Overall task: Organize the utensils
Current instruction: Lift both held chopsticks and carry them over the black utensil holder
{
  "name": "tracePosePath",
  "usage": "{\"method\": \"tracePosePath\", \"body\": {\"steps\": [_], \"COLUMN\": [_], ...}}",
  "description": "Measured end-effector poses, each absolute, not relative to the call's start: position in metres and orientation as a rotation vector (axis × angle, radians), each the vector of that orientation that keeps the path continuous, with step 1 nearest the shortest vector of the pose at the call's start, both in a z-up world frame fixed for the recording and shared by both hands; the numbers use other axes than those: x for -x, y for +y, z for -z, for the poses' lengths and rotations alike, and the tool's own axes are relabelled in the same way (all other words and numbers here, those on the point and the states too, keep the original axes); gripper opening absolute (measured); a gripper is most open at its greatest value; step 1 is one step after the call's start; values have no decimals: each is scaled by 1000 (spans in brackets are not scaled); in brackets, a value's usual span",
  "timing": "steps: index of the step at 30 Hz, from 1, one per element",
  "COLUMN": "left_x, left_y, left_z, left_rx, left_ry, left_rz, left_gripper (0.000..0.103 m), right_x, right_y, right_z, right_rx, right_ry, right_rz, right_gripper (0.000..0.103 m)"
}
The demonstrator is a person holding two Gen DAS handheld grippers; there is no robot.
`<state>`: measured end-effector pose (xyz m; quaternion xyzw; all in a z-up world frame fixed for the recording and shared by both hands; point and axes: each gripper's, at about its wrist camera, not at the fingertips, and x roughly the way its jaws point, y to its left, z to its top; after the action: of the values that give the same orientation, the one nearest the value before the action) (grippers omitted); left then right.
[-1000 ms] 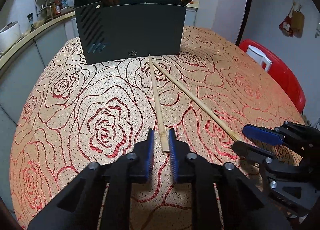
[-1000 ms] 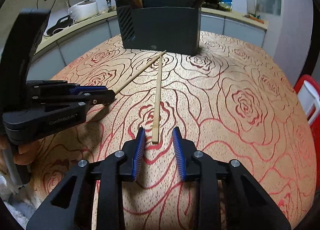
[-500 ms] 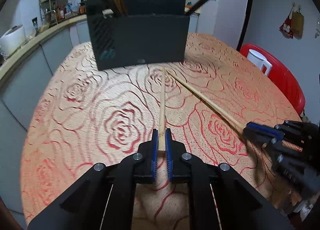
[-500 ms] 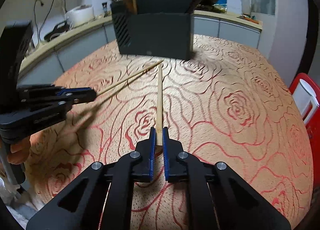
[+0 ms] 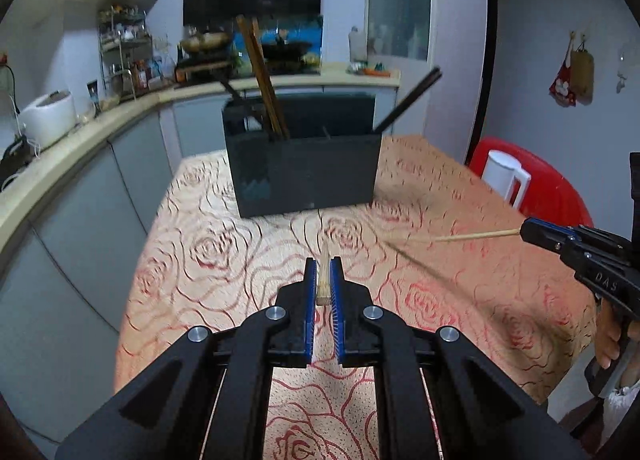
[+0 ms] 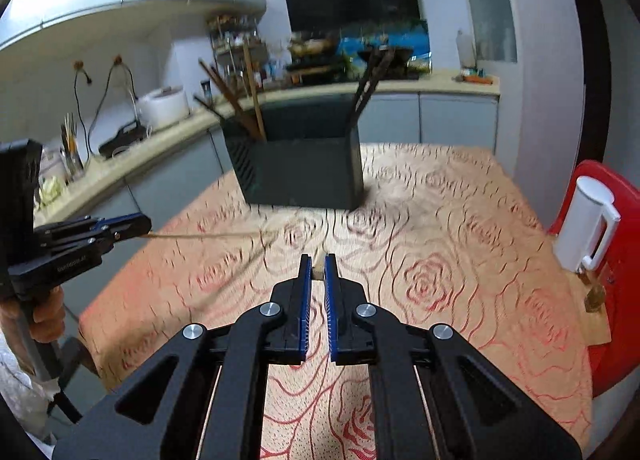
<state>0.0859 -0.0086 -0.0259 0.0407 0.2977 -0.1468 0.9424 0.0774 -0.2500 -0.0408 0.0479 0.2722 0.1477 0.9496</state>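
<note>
two chopsticks, one pinched in each gripper: left gripper [image 5: 322, 280] holds one [image 5: 323, 276], right gripper [image 6: 316, 272] the other [image 6: 319, 270]; one holder [image 5: 304, 172].

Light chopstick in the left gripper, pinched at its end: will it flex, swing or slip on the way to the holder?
Probably stiff: the light chopstick runs straight out from the left gripper. It looks thin and wooden, so likely light. Pinched only at its end, it may pivot between the blue pads, so aiming its tip into the black holder could be fiddly.
</note>
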Motion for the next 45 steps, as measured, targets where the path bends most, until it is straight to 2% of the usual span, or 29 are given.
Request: {"method": "tracePosePath", "body": {"steps": [9, 45], "left_x": [-79, -105], "left_y": [-4, 9], "left_z": [-8, -50], "left_rx": [-89, -67], "left_ry": [525, 554], "left_rz": [300, 349], "left_gripper": [7, 7], "right_x": [-75, -119], "right_y": [-252, -245], "right_z": [10, -44], "right_rx": [-116, -126], "right_ry": [478, 476], "right_rz": [-330, -397], "right_gripper": [7, 7]}}
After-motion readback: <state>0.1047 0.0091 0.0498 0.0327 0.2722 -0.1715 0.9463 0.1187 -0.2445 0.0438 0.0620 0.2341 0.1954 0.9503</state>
